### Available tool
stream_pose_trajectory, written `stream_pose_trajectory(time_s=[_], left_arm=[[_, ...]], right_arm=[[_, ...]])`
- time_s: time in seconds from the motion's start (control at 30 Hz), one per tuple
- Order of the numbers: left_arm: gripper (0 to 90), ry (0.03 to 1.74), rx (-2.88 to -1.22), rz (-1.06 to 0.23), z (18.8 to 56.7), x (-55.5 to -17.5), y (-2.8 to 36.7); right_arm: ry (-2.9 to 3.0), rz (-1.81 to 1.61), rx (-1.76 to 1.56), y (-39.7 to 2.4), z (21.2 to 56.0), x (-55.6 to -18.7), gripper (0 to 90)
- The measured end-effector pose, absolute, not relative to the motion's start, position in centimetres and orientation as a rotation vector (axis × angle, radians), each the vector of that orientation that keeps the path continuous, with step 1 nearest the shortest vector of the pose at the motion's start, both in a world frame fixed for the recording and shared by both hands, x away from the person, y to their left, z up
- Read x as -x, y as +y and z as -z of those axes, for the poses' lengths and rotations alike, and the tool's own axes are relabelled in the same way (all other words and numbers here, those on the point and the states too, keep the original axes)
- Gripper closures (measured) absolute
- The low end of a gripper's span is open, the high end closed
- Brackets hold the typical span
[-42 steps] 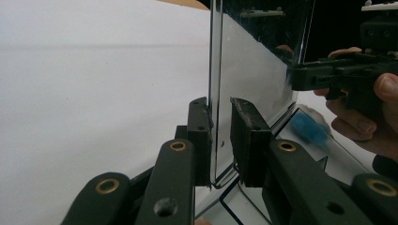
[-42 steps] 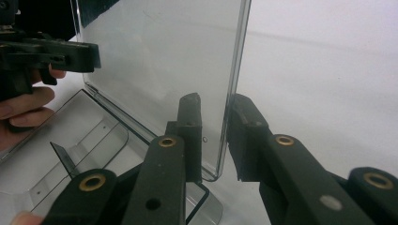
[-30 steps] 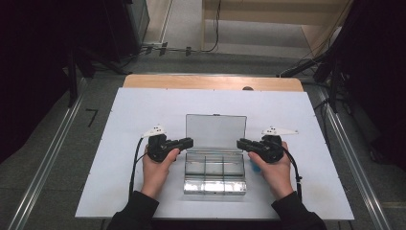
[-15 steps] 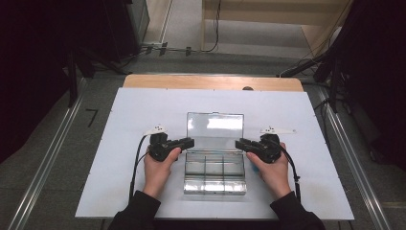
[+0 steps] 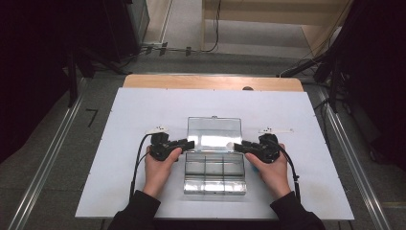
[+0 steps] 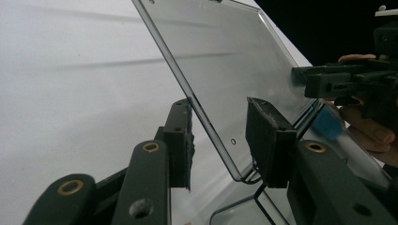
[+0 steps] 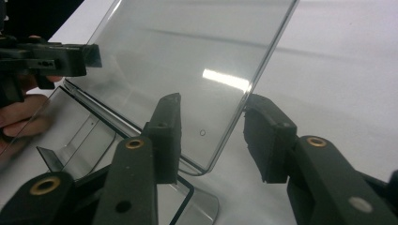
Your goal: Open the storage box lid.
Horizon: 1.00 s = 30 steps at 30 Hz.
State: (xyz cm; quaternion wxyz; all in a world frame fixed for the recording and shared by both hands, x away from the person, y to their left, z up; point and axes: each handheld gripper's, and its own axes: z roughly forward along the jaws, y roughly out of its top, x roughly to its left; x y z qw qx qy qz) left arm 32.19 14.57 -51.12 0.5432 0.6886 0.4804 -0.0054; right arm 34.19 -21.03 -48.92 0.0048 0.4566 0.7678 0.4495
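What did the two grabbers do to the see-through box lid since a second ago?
Both grippers have just been opening their jaws. The left gripper and the right gripper each have a side edge of the clear lid between their pads, but the pads stand off it now, so the lid is let go. It stands open, a little more upright than before. The box and both hands kept their places on the white table.
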Motion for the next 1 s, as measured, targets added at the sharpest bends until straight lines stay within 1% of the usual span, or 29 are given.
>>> stream_pose_trajectory(time_s=[0.2, 0.3, 0.43, 0.53, 0.7, 1.0], left_arm=[[58.8, 1.152, -1.638, 0.023, 51.2, -32.2, 14.6], [54.2, 1.170, -1.647, 0.007, 51.2, -32.2, 14.7], [53.6, 1.162, -1.637, -0.003, 51.0, -32.2, 14.8], [49.3, 1.151, -1.636, -0.015, 51.0, -32.1, 14.8], [42.5, 1.118, -1.650, -0.073, 50.6, -31.7, 14.8], [30.9, 1.010, -1.673, -0.133, 49.6, -30.7, 14.7]], right_arm=[[2.439, -1.389, -1.438, -21.1, 48.9, -34.3, 50.2], [2.449, -1.373, -1.435, -21.2, 48.9, -34.4, 48.0], [2.456, -1.369, -1.431, -21.4, 48.9, -34.4, 43.8], [2.459, -1.362, -1.420, -21.5, 48.7, -34.3, 41.2], [2.444, -1.406, -1.372, -22.1, 48.1, -34.1, 36.3], [2.436, -1.465, -1.209, -23.1, 47.1, -33.2, 27.1]])
